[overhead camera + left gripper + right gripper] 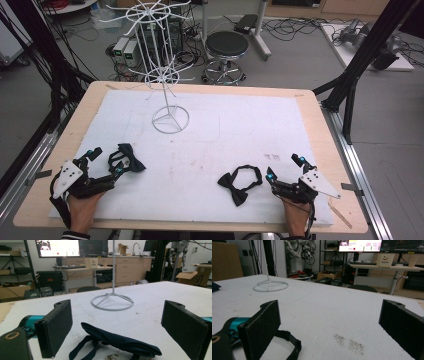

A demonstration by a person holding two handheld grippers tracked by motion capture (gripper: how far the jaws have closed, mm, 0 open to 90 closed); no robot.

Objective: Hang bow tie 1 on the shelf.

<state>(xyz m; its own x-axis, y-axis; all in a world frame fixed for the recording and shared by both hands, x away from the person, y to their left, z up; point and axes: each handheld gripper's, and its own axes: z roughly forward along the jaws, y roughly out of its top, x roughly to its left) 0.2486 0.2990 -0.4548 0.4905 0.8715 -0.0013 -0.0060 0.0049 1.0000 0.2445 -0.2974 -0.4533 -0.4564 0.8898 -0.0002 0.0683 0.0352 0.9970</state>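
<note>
Two black bow ties lie on the white table cover. The left bow tie (128, 158) (120, 341) rests just ahead of my left gripper (106, 162) (120, 322), low between its wide-open jaws, and neither pad touches it. The right bow tie (240, 183) lies left of my right gripper (284, 167) (329, 322). That gripper is open too, with bare table between its jaws. Only the tie's strap (290, 340) curls beside its left jaw. A white wire display stand (167, 75) rises from a ring base (170, 120) (112, 302) (270, 286) at the far left-centre.
The white cover (240, 130) sits on a wooden tabletop (320, 125) with edges all round. A round stool (227, 47), cables and black frame posts (350, 85) stand beyond the far edge. Desks, monitors and boxes fill the room behind.
</note>
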